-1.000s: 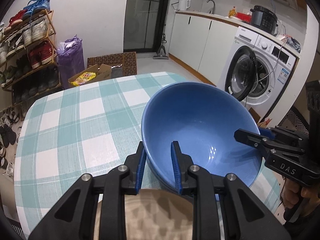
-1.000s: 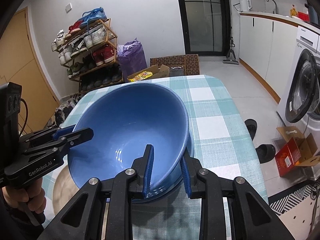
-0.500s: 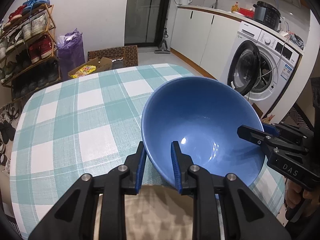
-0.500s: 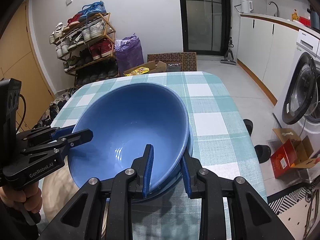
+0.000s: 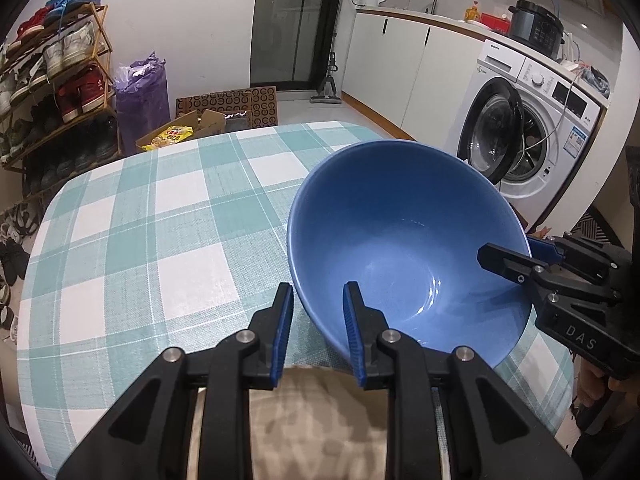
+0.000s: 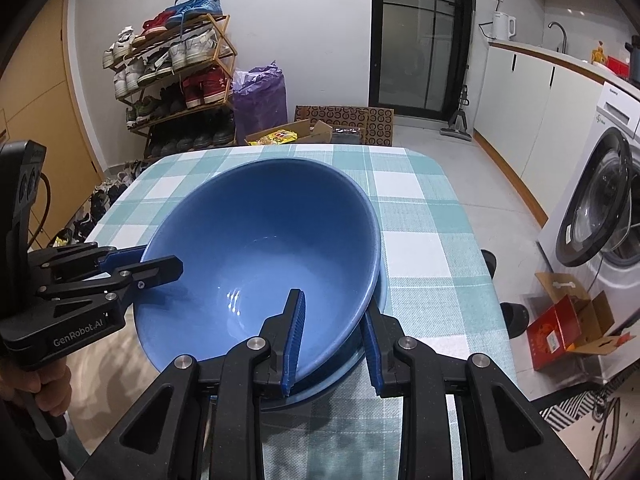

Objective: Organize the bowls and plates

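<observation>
A big blue bowl [image 5: 404,248] is held above the checked table between both grippers. My left gripper [image 5: 316,320] straddles its near-left rim, one finger inside and one outside, with a small gap at the outer pad. My right gripper [image 6: 332,332] is shut on the bowl's [image 6: 260,248] right rim together with a second blue rim [image 6: 380,288], a plate or bowl, directly beneath it. In the right wrist view the left gripper [image 6: 160,270] shows on the bowl's left edge; in the left wrist view the right gripper [image 5: 500,258] shows on its right edge.
The teal and white checked tablecloth [image 5: 160,220] covers the table. A tan round mat or plate [image 5: 316,420] lies under my left gripper. A washing machine [image 5: 528,136] stands to the right; a shoe rack [image 6: 176,80] and purple bag stand beyond the table.
Both grippers and the blue bowl have risen and drawn back from the table's far end. The grip on the rim looks the same.
</observation>
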`<state>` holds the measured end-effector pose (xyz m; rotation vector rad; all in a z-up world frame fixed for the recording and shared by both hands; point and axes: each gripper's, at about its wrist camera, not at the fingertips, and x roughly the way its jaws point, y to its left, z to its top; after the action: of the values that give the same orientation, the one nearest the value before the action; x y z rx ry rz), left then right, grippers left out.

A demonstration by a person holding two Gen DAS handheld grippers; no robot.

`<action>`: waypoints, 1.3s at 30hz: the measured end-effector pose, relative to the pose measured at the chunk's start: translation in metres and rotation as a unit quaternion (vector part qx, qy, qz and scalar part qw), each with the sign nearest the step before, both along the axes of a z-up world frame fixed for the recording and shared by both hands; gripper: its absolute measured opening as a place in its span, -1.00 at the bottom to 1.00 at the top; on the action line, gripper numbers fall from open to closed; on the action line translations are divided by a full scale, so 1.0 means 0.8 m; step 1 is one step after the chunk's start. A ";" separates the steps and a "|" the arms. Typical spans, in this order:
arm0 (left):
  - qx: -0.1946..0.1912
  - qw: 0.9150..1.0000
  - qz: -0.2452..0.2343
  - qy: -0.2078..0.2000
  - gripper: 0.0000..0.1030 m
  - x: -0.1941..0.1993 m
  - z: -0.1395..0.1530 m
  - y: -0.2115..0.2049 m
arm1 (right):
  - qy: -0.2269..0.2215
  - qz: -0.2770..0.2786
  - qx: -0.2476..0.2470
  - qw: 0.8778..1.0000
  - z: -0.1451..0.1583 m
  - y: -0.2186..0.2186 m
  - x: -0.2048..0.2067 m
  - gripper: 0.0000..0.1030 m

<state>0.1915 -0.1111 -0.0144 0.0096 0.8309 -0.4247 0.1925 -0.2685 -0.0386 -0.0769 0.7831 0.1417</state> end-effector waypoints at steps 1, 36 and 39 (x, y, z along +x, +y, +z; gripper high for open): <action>0.001 1.000 0.001 0.000 -0.52 0.000 0.000 0.000 | -0.001 0.002 -0.003 1.000 0.000 0.000 0.000 -0.48; -0.007 0.999 0.035 -0.002 0.63 -0.002 0.004 0.018 | -0.009 0.016 0.125 0.992 -0.012 -0.054 -0.017 0.67; -0.013 0.999 0.037 0.001 0.75 0.001 0.007 0.022 | -0.013 0.011 0.125 0.992 -0.006 -0.056 -0.018 0.82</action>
<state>0.1920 -0.0938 -0.0088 -0.0461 0.8258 -0.3661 0.1784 -0.3135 -0.0436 0.1492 0.7326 0.2580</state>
